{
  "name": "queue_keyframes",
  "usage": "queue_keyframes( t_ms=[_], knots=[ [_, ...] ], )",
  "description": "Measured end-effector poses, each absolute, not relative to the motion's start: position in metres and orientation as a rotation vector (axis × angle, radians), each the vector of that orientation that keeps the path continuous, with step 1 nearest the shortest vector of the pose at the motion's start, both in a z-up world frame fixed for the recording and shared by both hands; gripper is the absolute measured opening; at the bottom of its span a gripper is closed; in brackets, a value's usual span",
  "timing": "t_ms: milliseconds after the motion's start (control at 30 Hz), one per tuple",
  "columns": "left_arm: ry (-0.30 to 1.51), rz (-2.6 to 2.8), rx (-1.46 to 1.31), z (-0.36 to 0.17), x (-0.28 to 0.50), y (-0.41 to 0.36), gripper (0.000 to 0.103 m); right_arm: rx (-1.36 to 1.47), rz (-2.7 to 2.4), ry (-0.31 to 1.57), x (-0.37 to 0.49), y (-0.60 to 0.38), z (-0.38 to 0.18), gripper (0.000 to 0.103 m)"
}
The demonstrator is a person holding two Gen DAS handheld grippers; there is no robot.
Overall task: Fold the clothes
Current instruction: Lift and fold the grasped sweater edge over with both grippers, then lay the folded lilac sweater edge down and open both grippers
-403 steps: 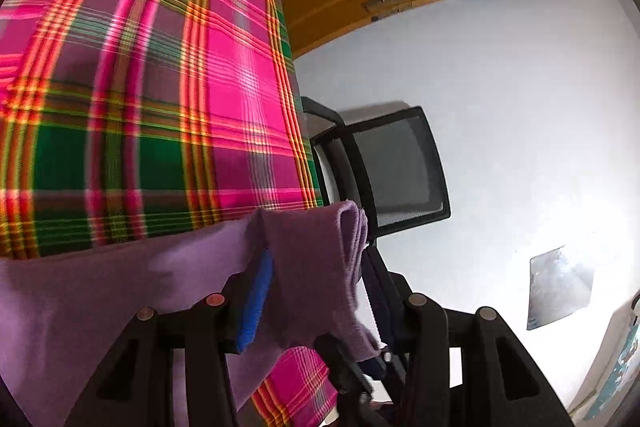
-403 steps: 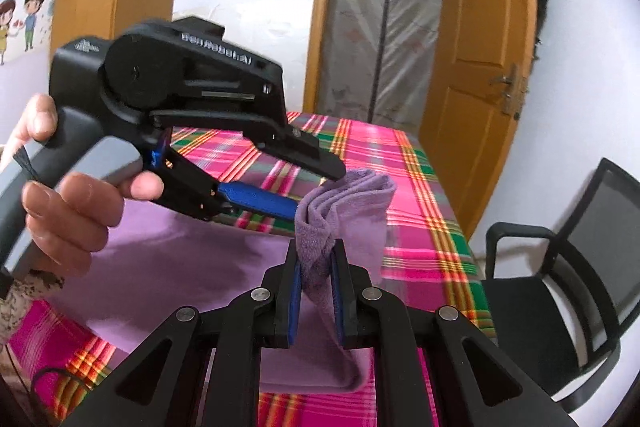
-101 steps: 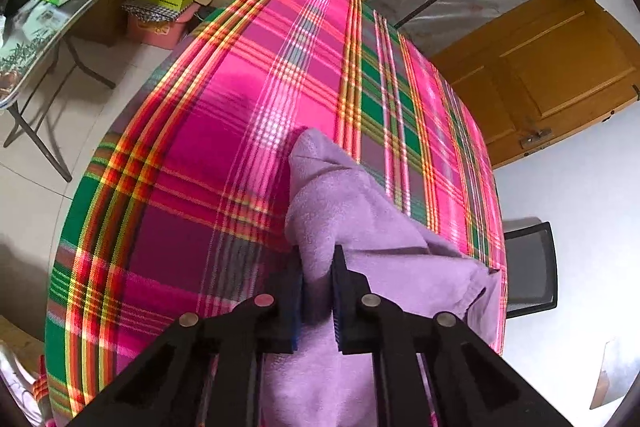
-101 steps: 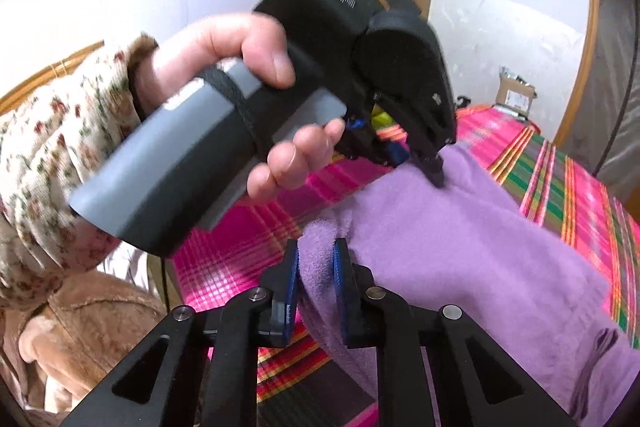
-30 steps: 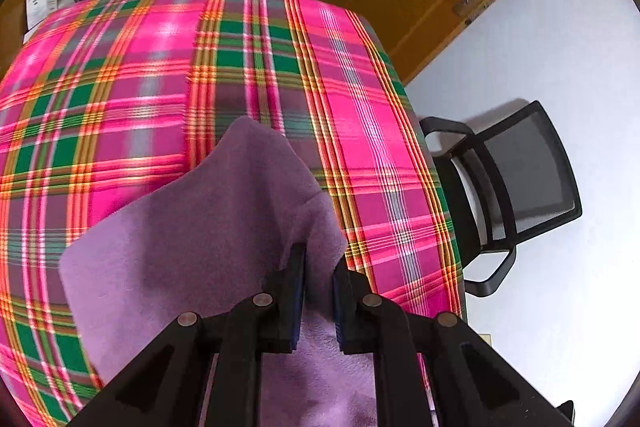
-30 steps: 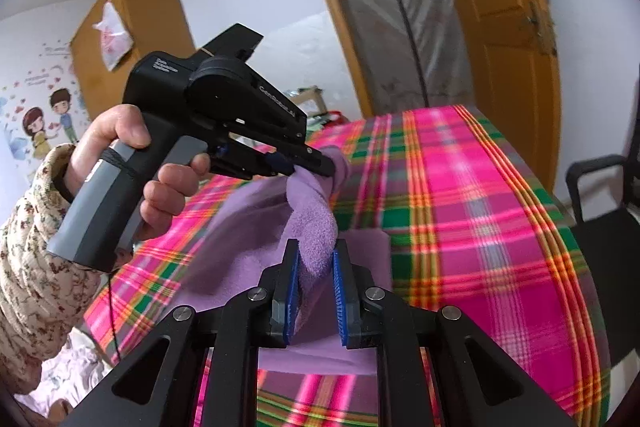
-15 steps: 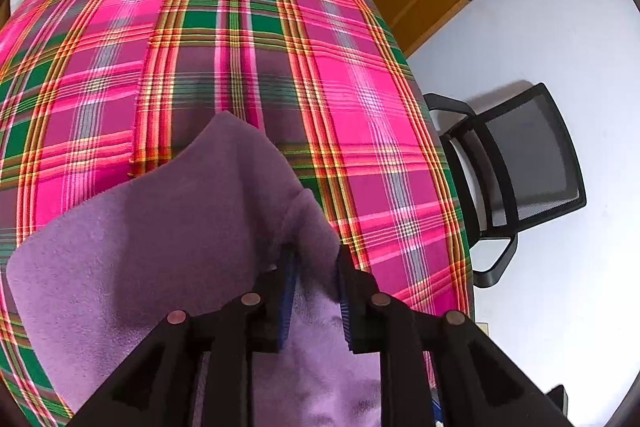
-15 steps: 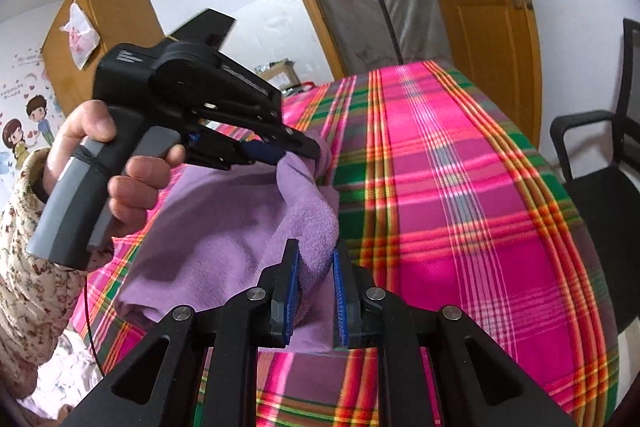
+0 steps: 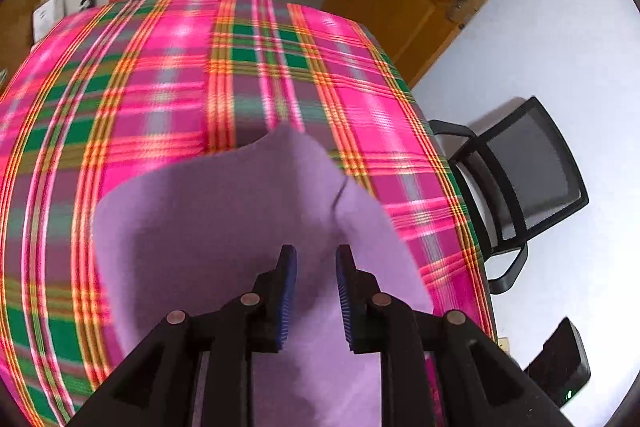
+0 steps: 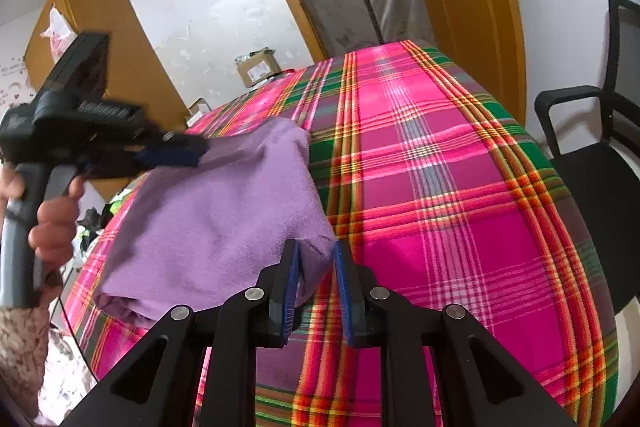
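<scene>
Left gripper [image 9: 316, 267] parted, empty | right gripper [image 10: 316, 263] parted around fuzzy purple garment [image 10: 224, 211] corner | plaid tablecloth [image 10: 440, 187]

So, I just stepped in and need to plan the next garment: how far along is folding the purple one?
Done: the purple garment lies doubled over on the plaid tablecloth. In hand: nothing; the left gripper and right gripper are both open over it. Left: any further fold and squaring of its rumpled near edge; I cannot tell what final shape is intended.
</scene>
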State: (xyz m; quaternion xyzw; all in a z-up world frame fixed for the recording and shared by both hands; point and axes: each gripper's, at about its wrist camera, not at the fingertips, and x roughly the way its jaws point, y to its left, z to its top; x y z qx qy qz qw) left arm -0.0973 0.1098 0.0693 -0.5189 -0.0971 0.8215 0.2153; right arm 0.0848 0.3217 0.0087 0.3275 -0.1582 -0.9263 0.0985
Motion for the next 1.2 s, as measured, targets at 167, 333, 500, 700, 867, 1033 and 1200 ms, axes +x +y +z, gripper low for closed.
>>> queue_keyframes(
  t_ms=[167,333,500,700,867,1033,1200],
  knots=[
    [-0.339,2.301,-1.416,0.065,-0.076,0.081,0.021,0.973,-2.73,-0.457,0.084,0.323,0.009,0.016],
    [-0.389,2.302,-1.398,0.06,-0.058,0.063,0.021,0.967,-2.69,-0.539,0.072,0.334,0.012,0.02],
    [-0.422,2.309,-1.378,0.056,-0.041,0.051,0.021,0.969,-2.643,-0.616,0.055,0.339,0.012,0.032],
    [-0.472,2.31,-1.362,0.049,-0.029,0.033,0.021,1.044,-2.522,-0.71,0.036,0.341,-0.001,0.034],
    [-0.512,2.299,-1.363,0.044,-0.028,0.026,0.021,1.04,-2.486,-0.676,0.036,0.328,0.002,0.023],
    [-0.529,2.298,-1.36,0.042,-0.027,0.022,0.021,0.976,-2.419,-0.726,0.047,0.326,0.02,0.012],
    [-0.574,2.299,-1.357,0.039,-0.024,0.01,0.021,0.903,-2.411,-0.777,0.068,0.327,0.037,0.012]
  ],
)
